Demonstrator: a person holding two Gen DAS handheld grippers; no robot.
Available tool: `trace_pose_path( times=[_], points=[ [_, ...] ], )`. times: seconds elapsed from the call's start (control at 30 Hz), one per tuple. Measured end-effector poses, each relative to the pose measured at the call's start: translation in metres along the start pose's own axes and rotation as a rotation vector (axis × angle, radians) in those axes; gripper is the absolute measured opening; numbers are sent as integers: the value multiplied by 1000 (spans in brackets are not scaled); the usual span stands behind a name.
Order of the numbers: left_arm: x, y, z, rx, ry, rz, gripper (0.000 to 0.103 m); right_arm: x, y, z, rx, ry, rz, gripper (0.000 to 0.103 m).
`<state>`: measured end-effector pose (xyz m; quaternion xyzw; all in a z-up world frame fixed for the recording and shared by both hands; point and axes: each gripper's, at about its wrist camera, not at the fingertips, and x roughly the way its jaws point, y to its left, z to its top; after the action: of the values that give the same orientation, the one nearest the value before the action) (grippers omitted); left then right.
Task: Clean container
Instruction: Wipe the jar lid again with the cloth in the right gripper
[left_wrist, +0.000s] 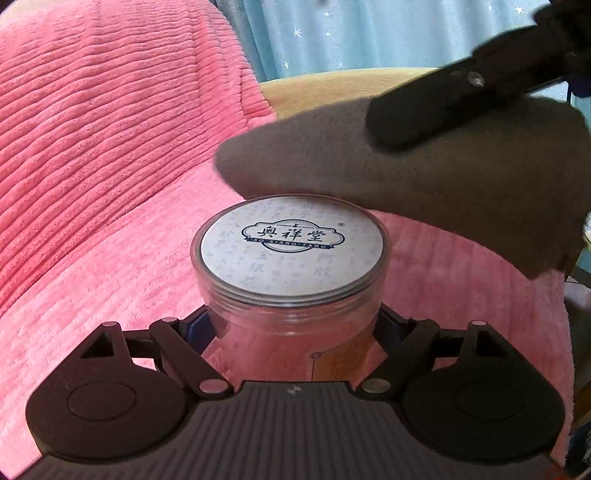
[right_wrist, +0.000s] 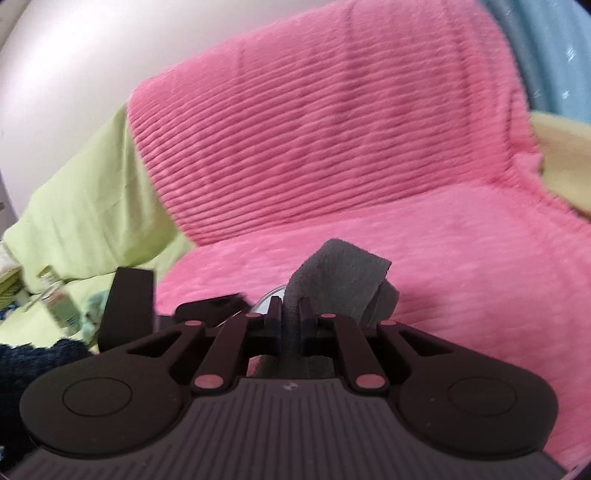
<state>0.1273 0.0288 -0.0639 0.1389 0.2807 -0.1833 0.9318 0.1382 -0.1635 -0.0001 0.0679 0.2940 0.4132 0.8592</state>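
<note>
A clear plastic jar (left_wrist: 295, 321) with a white printed lid (left_wrist: 291, 249) stands upright between the fingers of my left gripper (left_wrist: 295, 325), which is shut on its body. A grey cloth (left_wrist: 424, 184) hangs over the far edge of the lid, pinched by my right gripper (left_wrist: 413, 122) coming in from the upper right. In the right wrist view the grey cloth (right_wrist: 340, 284) sticks up from between the closed fingers of my right gripper (right_wrist: 290, 314). A sliver of the jar's lid (right_wrist: 271, 297) shows just behind them, and part of the left gripper (right_wrist: 129, 306) is at the left.
A pink ribbed blanket (left_wrist: 110, 166) covers the seat and backrest beneath the jar. A yellow cushion (left_wrist: 314, 92) and a blue starred curtain (left_wrist: 369, 33) lie behind. A green sheet (right_wrist: 88, 206) and a small bottle (right_wrist: 59, 299) sit at the left in the right wrist view.
</note>
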Motion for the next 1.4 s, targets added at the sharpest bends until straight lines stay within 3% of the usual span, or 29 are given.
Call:
trace_pose_path(
  times=[0.1,0.2,0.6,0.83,1.03,1.4],
  points=[
    [2,0,-1,4,5,1,85,16,2,-4,-13,92,4,8],
    [2,2,-2,-5,7,-4,85,18,3,-3,-4,109,34,8],
    [4,3,-2,-16,11,-3,85,38,5,2,8,104,153,6],
    [5,2,-3,-29,19,5,85,56,0,5,10,53,196,4],
    [6,2,-2,-44,26,10,85,68,2,10,-7,-12,133,3],
    [6,-3,-1,-43,14,33,87,64,9,5,-76,-124,-139,5]
  ],
)
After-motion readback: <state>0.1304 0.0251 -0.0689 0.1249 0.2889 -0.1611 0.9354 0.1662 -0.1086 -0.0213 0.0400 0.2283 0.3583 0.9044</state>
